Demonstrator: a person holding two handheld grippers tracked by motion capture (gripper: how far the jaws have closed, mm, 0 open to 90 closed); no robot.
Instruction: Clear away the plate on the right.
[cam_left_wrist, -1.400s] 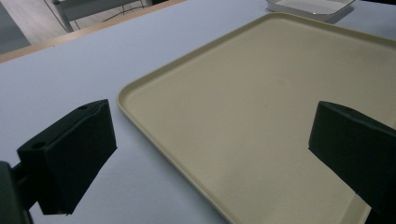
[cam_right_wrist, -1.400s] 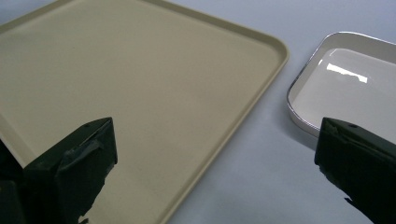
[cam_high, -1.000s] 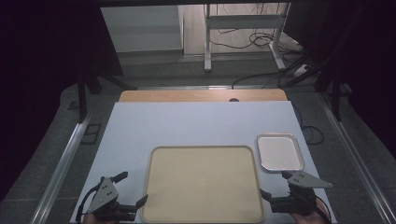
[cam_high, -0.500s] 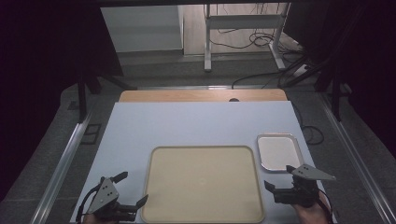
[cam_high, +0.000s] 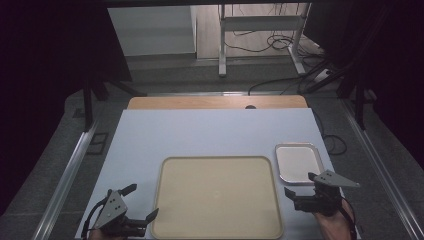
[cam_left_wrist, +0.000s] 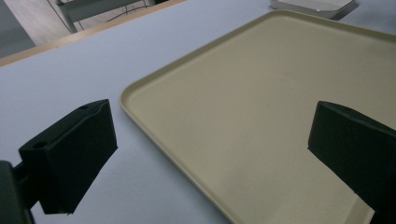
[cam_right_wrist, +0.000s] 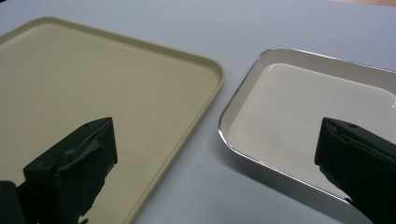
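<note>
No text, label, brand or number can be read anywhere. The beige tray (cam_high: 217, 197) and the small metal tray (cam_high: 298, 162) both have plain surfaces, and the pale blue table top (cam_high: 200, 135) carries no markings.

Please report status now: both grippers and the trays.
Left hand-held gripper open, empty, at beige tray. Right hand-held gripper open, empty, near small metal tray. Nothing in the way.

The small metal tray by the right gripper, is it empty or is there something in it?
Empty. The metal tray shows a bare, shiny bottom in the right gripper view, and likewise from above.
</note>
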